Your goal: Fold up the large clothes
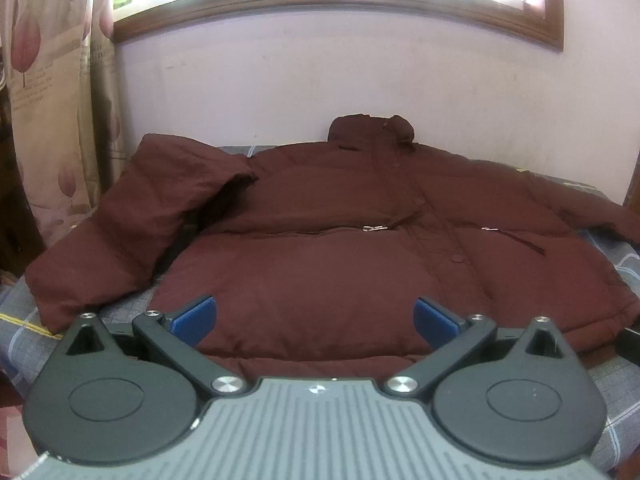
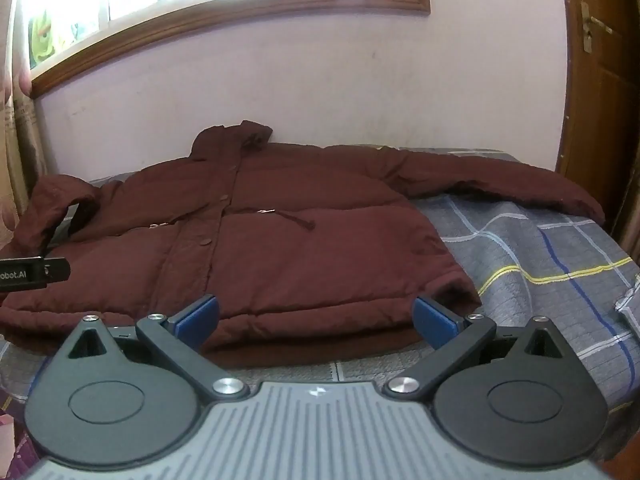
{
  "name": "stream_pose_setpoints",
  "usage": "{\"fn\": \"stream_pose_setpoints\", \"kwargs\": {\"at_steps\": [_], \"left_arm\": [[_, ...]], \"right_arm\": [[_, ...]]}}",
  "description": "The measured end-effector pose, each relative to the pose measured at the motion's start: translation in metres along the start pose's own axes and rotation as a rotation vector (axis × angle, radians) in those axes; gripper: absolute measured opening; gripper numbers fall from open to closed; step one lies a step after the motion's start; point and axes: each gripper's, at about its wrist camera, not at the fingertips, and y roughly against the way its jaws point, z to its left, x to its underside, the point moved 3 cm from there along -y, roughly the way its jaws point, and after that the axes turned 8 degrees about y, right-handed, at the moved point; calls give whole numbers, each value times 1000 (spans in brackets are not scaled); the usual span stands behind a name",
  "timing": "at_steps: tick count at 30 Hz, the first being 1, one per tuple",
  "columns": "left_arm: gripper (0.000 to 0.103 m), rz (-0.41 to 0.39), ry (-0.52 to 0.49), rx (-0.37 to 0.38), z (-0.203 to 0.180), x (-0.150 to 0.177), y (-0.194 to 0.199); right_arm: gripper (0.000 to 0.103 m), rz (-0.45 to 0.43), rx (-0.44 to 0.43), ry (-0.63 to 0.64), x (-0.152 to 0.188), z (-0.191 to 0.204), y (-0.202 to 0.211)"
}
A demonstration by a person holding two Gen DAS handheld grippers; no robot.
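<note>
Left wrist view: the left tool [image 1: 315, 319] stands wide, with nothing between its blue pads [image 1: 195, 319]. It hovers above the near hem of the coat [image 1: 320, 248], which lies front-up on the bed [image 1: 616, 384], collar [image 1: 372, 130] toward the wall. The coat's sleeve [image 1: 132, 224] on this side is bent back on itself and lies partly over the body, its cuff near the bed's edge. Risk: the filling is thick. A bite at the hem may catch only the top layer, so the back panel would stay behind and the fold would skew. Risk: a fold made over the bent sleeve would trap a lump inside. Zip pulls [image 1: 374, 229] and cords lie loose on the front and could snag a pad

Right wrist view: the right tool [image 2: 316, 318] is also wide and empty, and hangs over the hem near the coat's other lower corner. The far sleeve [image 2: 500, 184] stretches straight out across the checked bedcover [image 2: 540, 264] toward the door [image 2: 600, 80]. The tip of the left tool shows at the picture's left edge, over the coat. Risk: the long sleeve will drag and twist if the body is lifted first. Risk: a low grab at the hem may pinch the bedcover together with the coat. Uneven lifting by the two tools would let the slick shell slide
</note>
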Motion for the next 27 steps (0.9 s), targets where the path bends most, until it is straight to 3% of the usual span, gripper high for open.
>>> {"fn": "stream_pose_setpoints", "kwargs": {"at_steps": [27], "left_arm": [[103,43,35,-13,19,5,-16]], "right_arm": [[103,51,-33,17,2,14,-10]]}}
